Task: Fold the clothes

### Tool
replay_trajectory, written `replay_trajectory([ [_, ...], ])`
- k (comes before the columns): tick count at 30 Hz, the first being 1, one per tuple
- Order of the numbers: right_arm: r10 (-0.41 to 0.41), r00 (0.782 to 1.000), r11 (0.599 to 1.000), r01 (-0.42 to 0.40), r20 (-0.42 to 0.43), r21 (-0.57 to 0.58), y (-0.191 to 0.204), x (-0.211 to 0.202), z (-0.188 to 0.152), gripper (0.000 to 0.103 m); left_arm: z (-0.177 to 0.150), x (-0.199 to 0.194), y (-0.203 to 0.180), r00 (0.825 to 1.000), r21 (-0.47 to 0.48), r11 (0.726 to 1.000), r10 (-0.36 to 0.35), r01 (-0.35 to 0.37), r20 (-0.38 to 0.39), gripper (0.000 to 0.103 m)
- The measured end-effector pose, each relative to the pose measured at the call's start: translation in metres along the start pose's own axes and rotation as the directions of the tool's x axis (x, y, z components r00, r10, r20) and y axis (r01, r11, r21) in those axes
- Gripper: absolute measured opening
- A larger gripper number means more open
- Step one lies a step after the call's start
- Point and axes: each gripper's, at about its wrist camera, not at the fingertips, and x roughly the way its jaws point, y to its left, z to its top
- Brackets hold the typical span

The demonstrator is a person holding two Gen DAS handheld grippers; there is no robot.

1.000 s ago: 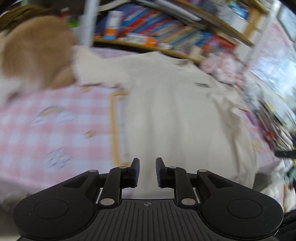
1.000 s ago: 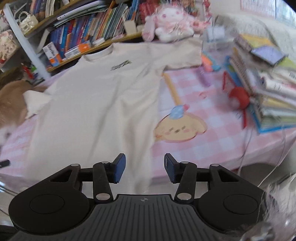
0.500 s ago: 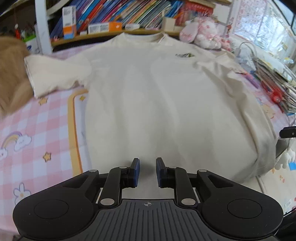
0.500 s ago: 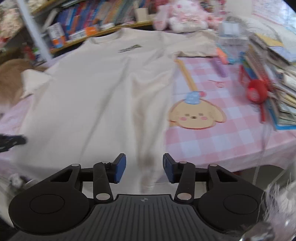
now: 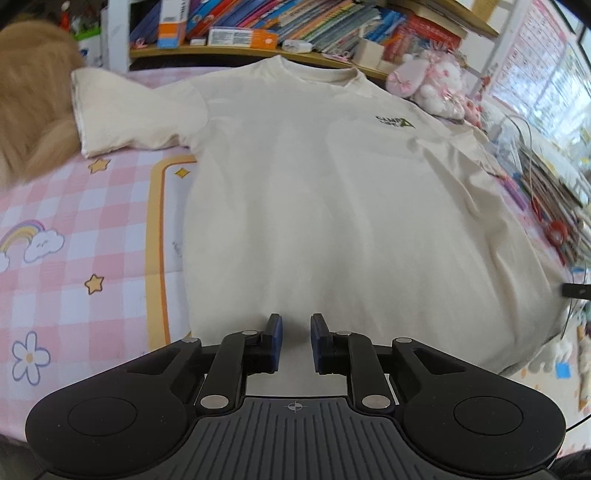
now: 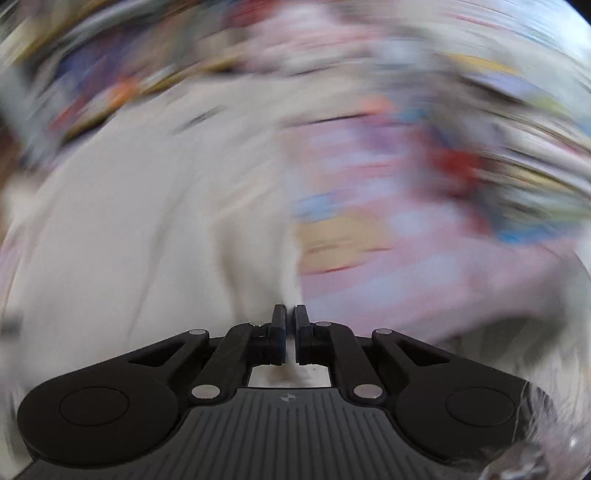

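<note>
I am holding the left gripper [image 5: 294, 341] just above the shirt's [image 5: 332, 206] hem, fingers parted with a clear gap and nothing between them. The shirt is lying flat, front up, on the pink checked cloth [image 5: 74, 229], collar pointing away toward the bookshelf [image 5: 258, 29]. Its logo [image 5: 394, 122] is showing on the chest. One sleeve [image 5: 129, 118] is spreading out to the left, its end touching a tan furry shape [image 5: 33, 110] at the frame edge; I cannot tell what that is. A pink plush [image 5: 436, 83] is sitting beyond the shirt's far right shoulder, and stacked books [image 5: 554, 192] are lining the right side of the cloth.

The right wrist view is smearing heavily with motion blur. The right gripper [image 6: 290, 334] is showing its fingers drawn nearly together, and pale fabric of the shirt [image 6: 129, 240] is appearing in the narrow slot between them, near the shirt's right edge where it is meeting the cloth [image 6: 388, 280]. I am reading this as a pinch on the shirt. Everything beyond is too blurred to identify.
</note>
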Motion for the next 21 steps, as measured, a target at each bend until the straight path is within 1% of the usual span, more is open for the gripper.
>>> replay_trajectory([
  [1,-0.043,0.999,0.998,0.042,0.008,0.054,-0.013,-0.003,0.002,0.005,0.0,0.0,0.001,1.0,-0.007,1.0,-0.002,0.003,0.003,0.017],
  [3,-0.071,0.997,0.995,0.073,-0.034,0.061,-0.032,-0.003,0.006,0.007,-0.002,0.0,0.002,1.0,-0.01,1.0,-0.007,0.007,0.009,0.017],
  [6,-0.18,0.983,0.982,0.182,-0.033,0.044,-0.043,-0.007,0.009,0.009,-0.002,0.0,0.004,1.0,-0.01,1.0,-0.014,0.014,0.009,0.017],
  [8,-0.165,0.986,0.985,0.165,-0.017,0.04,-0.044,-0.011,0.008,0.012,-0.001,0.001,0.004,1.0,-0.006,1.0,-0.018,0.018,0.008,0.017],
  [9,-0.133,0.991,0.991,0.133,-0.011,0.029,-0.042,-0.011,0.009,0.021,-0.001,0.0,0.004,1.0,-0.002,1.0,-0.015,0.015,0.005,0.017],
  [10,-0.102,0.995,0.995,0.102,-0.004,0.017,-0.039,-0.012,0.01,0.027,-0.001,-0.001,0.003,1.0,0.003,1.0,-0.01,0.01,0.002,0.017],
  [11,-0.085,0.996,0.996,0.085,0.007,-0.009,-0.035,-0.01,0.011,0.035,-0.001,-0.001,0.003,1.0,0.008,1.0,-0.006,0.006,-0.001,0.017],
  [13,-0.059,0.998,0.996,0.06,0.018,-0.069,-0.024,-0.003,0.014,0.035,-0.003,-0.009,0.002,1.0,0.01,1.0,0.016,-0.016,0.009,0.017],
  [15,-0.065,0.998,0.992,0.065,0.008,-0.107,-0.018,0.01,0.018,0.035,-0.007,-0.024,0.006,0.998,-0.011,1.0,0.015,-0.014,0.056,0.017],
  [17,-0.071,0.997,0.99,0.069,-0.01,-0.124,-0.015,0.021,0.02,0.033,-0.012,-0.036,0.013,0.995,-0.042,0.999,0.033,-0.03,0.091,0.018],
  [20,-0.089,0.995,0.988,0.082,-0.047,-0.132,-0.015,0.038,0.019,0.032,-0.021,-0.045,0.024,0.989,-0.09,0.991,0.106,-0.097,0.104,0.018],
  [21,-0.089,0.994,0.988,0.081,-0.058,-0.134,-0.014,0.042,0.017,0.028,-0.024,-0.045,0.029,0.988,-0.109,0.988,0.122,-0.112,0.098,0.018],
])
